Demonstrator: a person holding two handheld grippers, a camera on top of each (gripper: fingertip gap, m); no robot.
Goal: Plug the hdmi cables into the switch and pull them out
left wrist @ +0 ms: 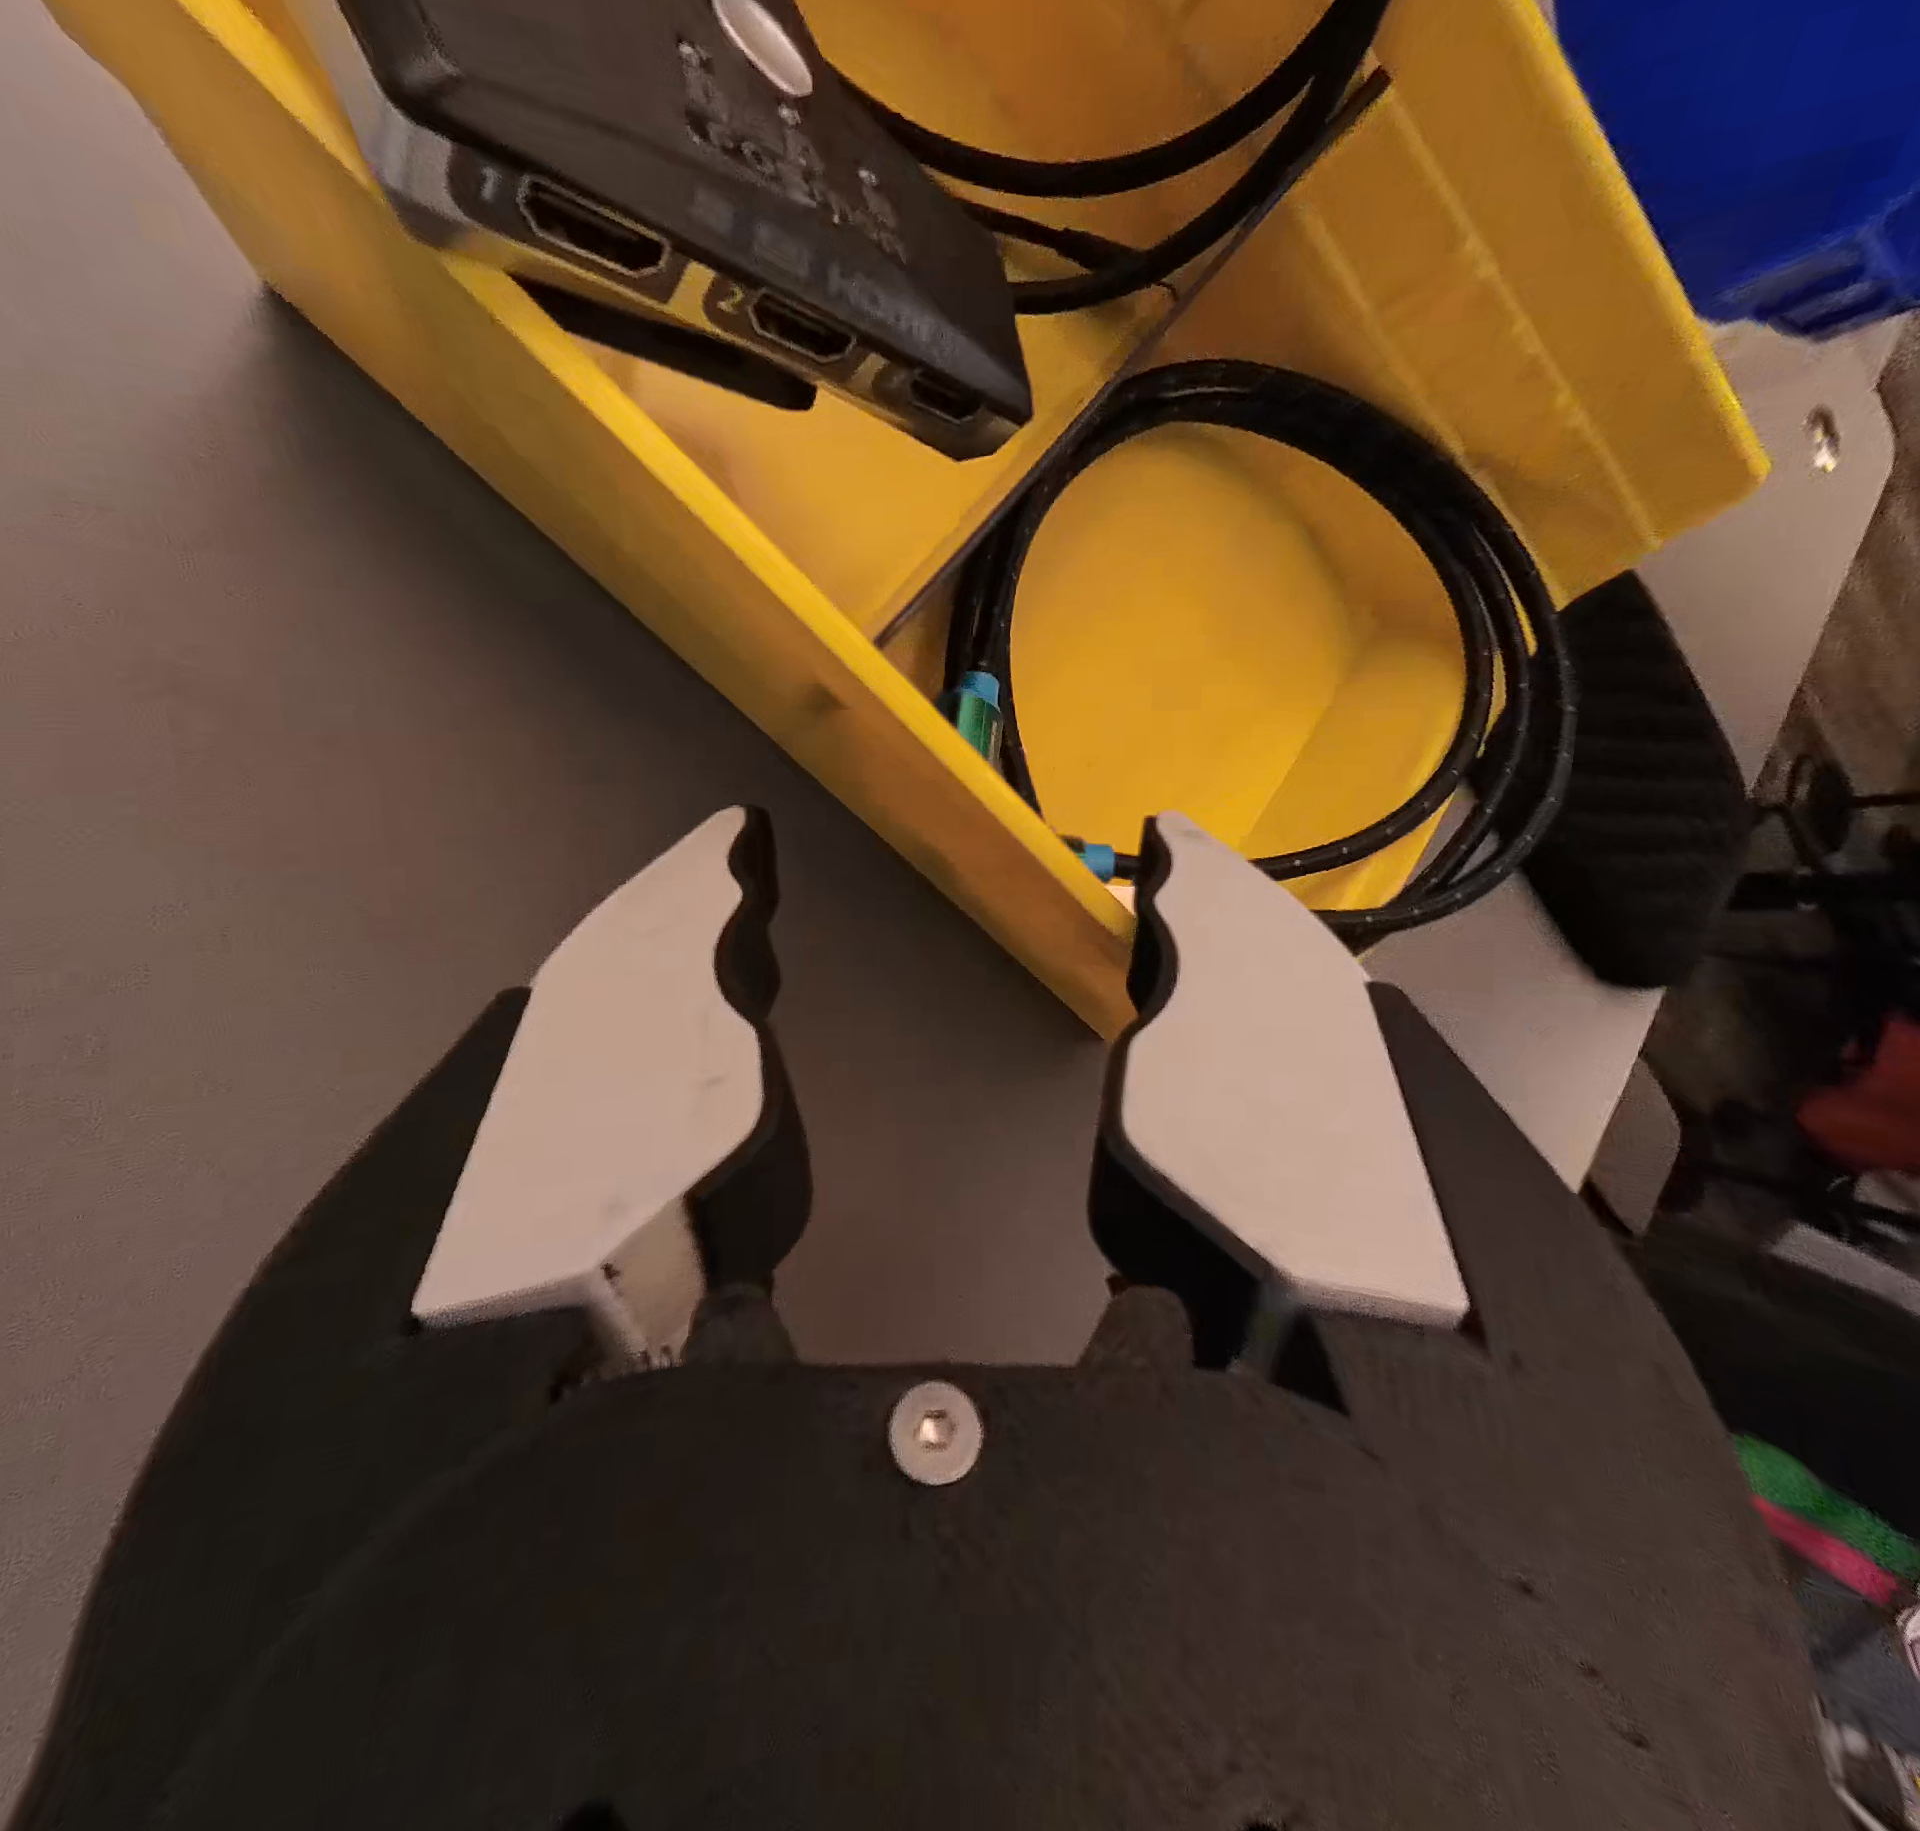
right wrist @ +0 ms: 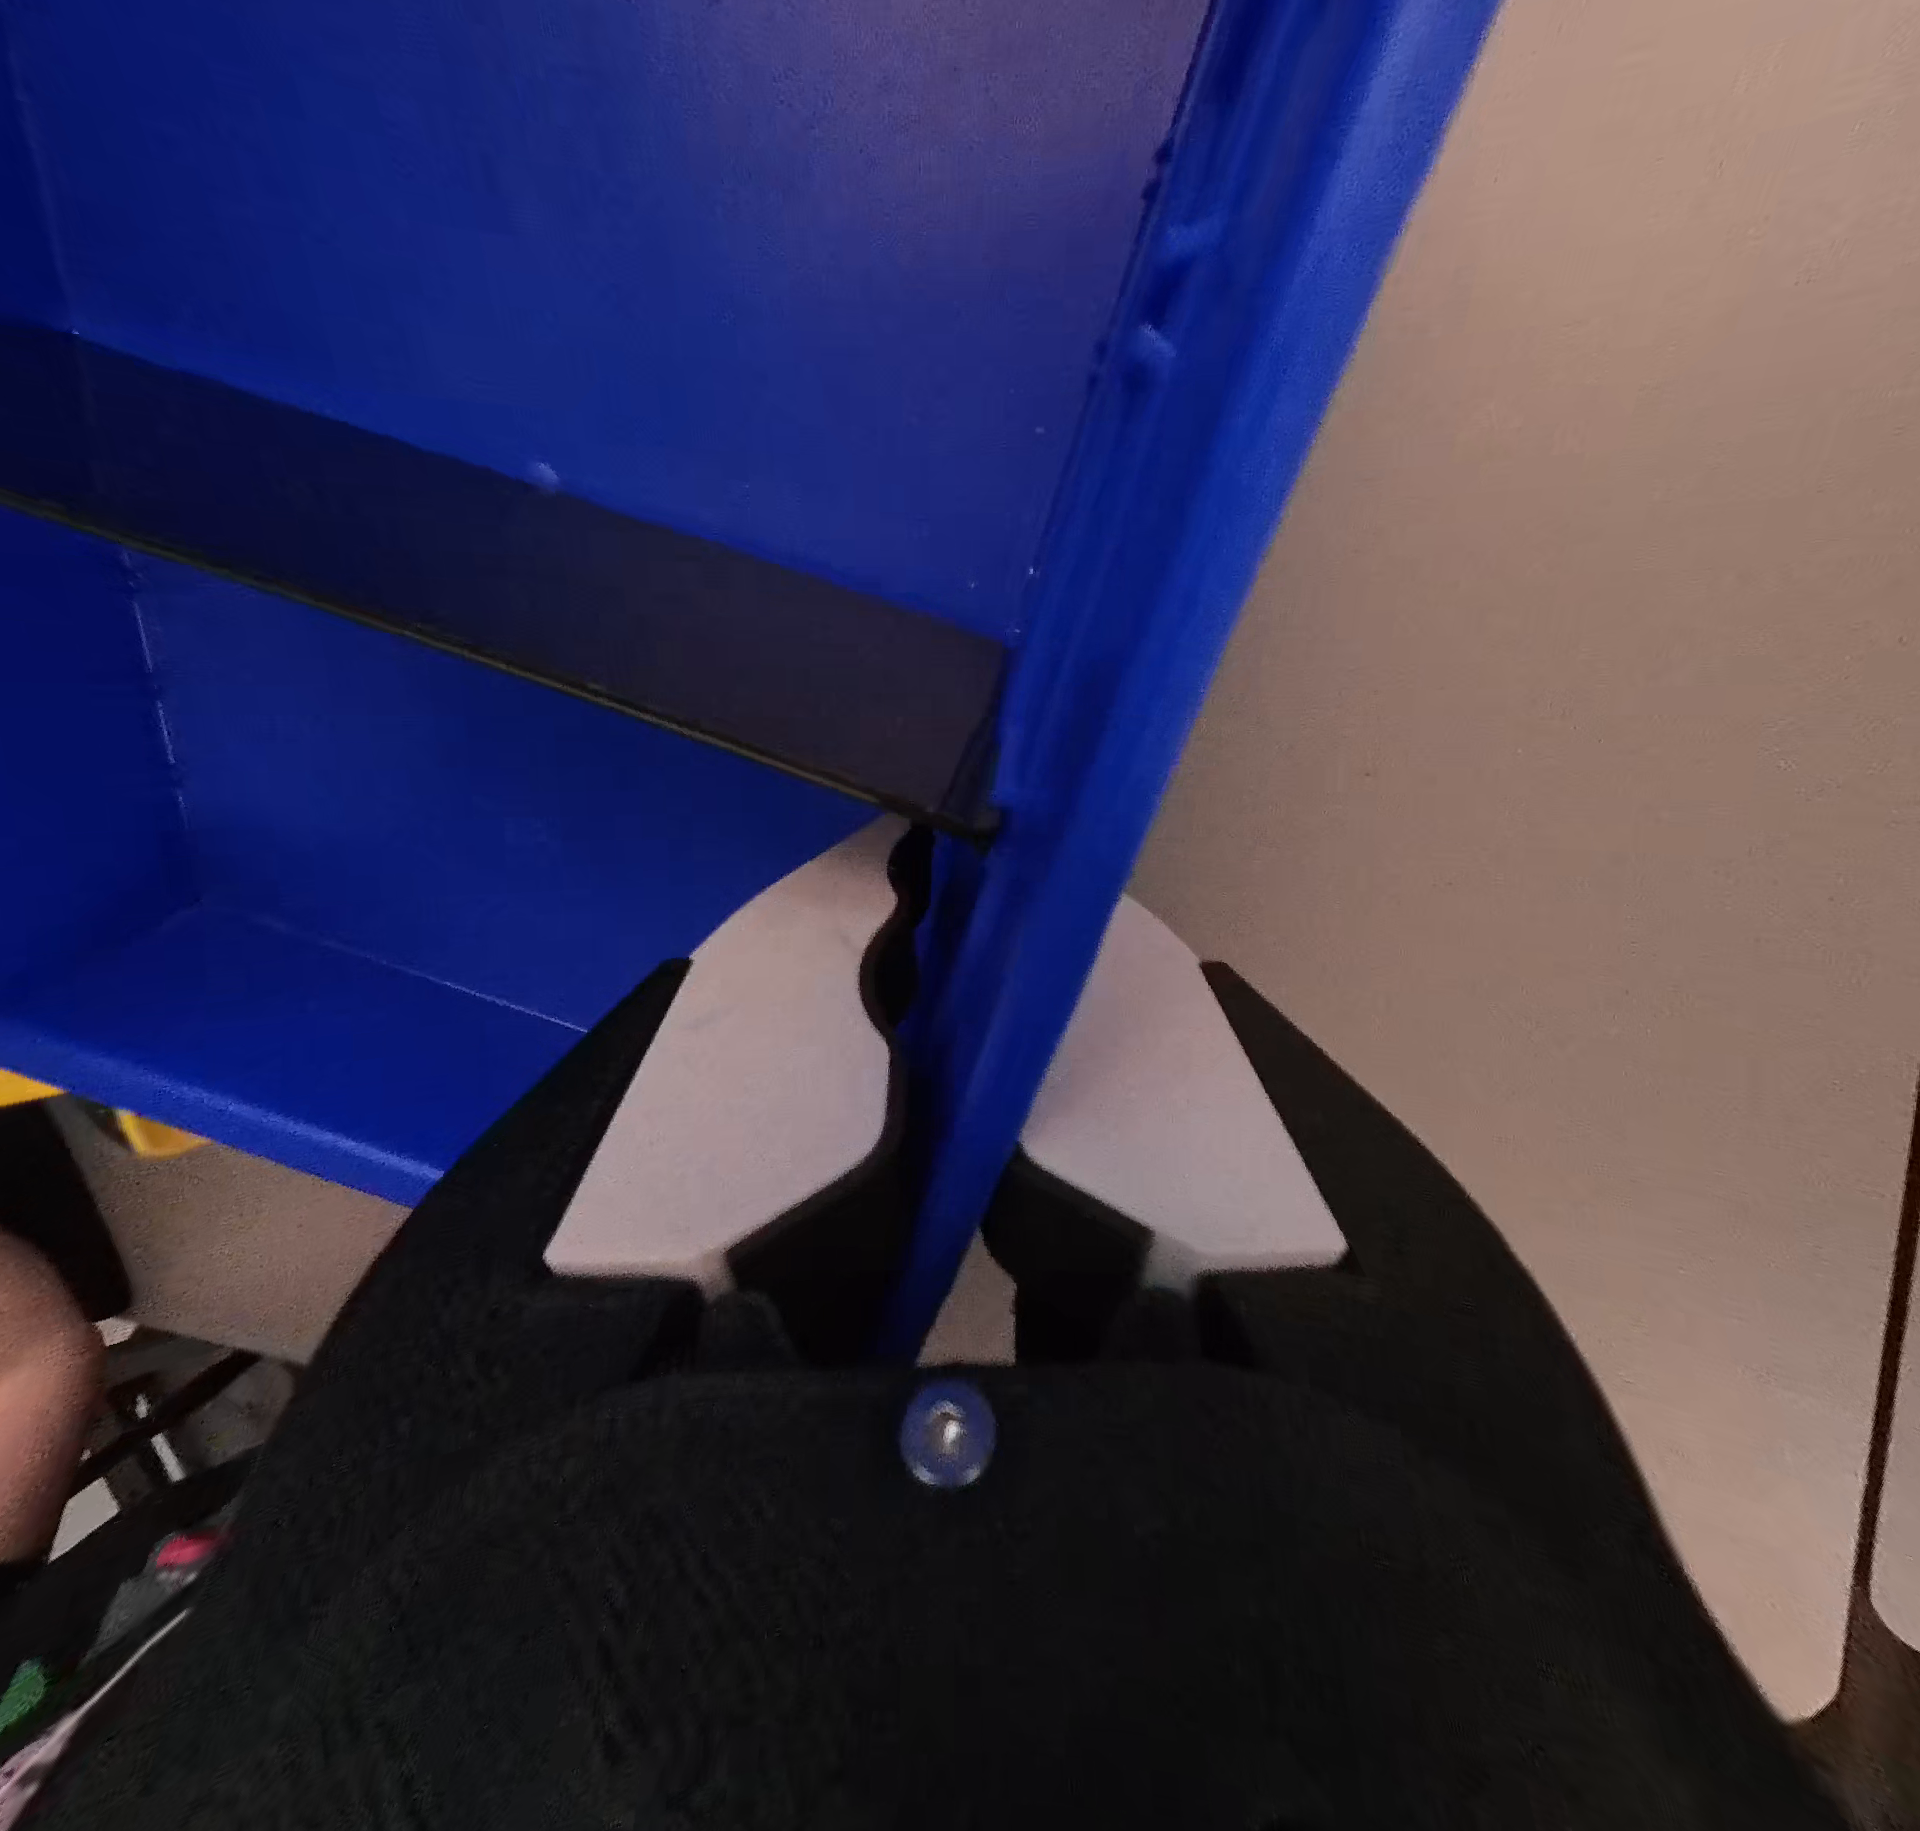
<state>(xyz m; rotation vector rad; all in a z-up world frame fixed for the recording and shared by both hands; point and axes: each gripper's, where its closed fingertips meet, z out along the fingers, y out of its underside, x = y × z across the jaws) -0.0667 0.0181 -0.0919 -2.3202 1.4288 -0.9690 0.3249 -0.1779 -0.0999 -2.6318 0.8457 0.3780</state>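
A black HDMI switch (left wrist: pixel 644 119) lies tilted in the far compartment of a yellow bin (left wrist: pixel 727 555), its empty ports facing me. A coiled black braided HDMI cable (left wrist: pixel 1496 576) with teal plugs (left wrist: pixel 977 711) lies in the near compartment. A second black cable (left wrist: pixel 1143 160) lies behind the switch. My left gripper (left wrist: pixel 956 831) is open and empty over the table, at the yellow bin's near corner. My right gripper (right wrist: pixel 977 908) is shut on the side wall of a blue bin (right wrist: pixel 1195 534).
The blue bin has a black divider (right wrist: pixel 520 576) and nothing visible inside; it also shows in the left wrist view (left wrist: pixel 1745 98) to the right of the yellow bin. A black ribbed object (left wrist: pixel 1642 794) sits at the table edge. A hand (right wrist: pixel 31 1418) shows at the left. Tip to tip, the grippers are about 45 cm apart.
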